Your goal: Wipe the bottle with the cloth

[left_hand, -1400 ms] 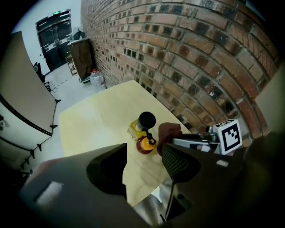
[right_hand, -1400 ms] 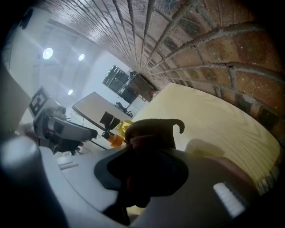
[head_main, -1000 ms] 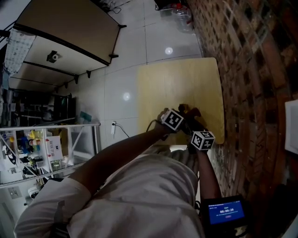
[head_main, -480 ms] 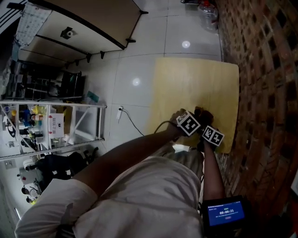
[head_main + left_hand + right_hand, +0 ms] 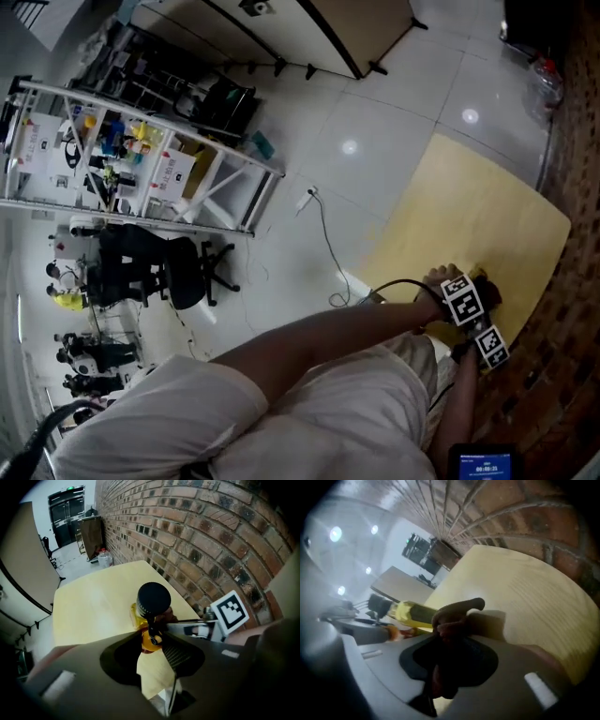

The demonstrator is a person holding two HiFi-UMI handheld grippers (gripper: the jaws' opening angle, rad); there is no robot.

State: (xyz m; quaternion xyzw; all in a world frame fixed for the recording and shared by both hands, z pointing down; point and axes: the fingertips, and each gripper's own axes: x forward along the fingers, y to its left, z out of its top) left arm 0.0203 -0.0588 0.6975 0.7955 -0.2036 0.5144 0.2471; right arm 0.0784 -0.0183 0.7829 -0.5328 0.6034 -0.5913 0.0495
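A yellow bottle [image 5: 153,599] with a black cap stands over the pale wooden table [image 5: 93,606]. My left gripper [image 5: 154,637] is shut on it just below the cap. In the right gripper view the bottle [image 5: 415,613] lies across the picture, cap to the left. My right gripper [image 5: 447,637] is shut on a dark brown cloth [image 5: 457,616], bunched against the bottle's side. In the head view both marker cubes sit close together at the table's near edge, the left gripper [image 5: 466,298] above the right gripper [image 5: 492,345]. The jaws are hidden there.
The table [image 5: 469,225] stands against a brick wall [image 5: 562,309] at the right. On the tiled floor to the left are a white shelf rack [image 5: 141,159], a black office chair [image 5: 159,272] and a loose cable [image 5: 328,253].
The head view has swung, so the table now sits low at the right and the rack fills the left. Both grippers stay together at the table's near edge.
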